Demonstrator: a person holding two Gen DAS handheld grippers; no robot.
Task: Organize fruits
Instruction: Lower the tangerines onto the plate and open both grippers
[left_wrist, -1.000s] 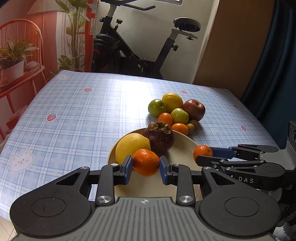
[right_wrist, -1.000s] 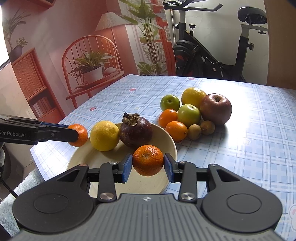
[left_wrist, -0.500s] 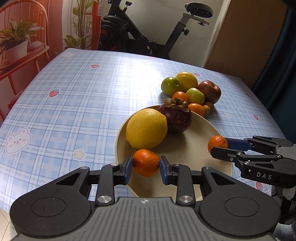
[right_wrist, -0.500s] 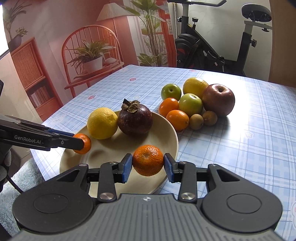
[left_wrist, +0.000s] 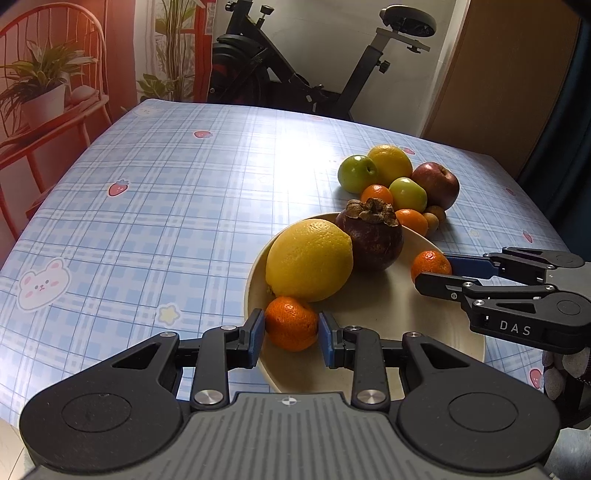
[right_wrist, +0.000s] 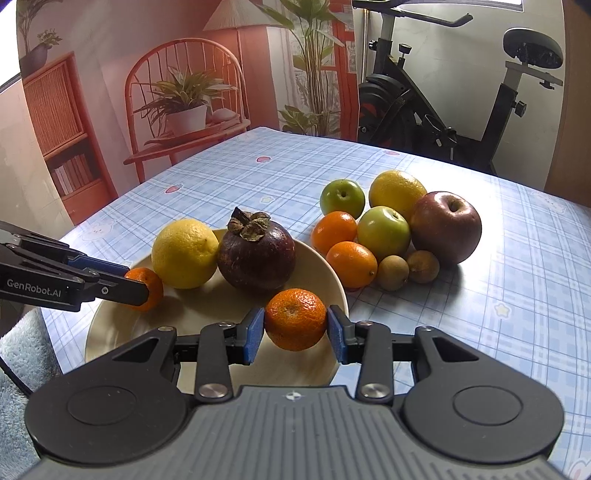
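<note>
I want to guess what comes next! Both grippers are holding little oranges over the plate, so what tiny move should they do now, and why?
Probably lower a little, then open. The left gripper and right gripper each clamp a mandarin over the plate, beside the lemon and mangosteen.

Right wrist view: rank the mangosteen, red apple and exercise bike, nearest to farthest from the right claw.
1. Mangosteen, on the plate, just ahead of the right claw.
2. Red apple, right side of the fruit pile.
3. Exercise bike, beyond the table.
</note>
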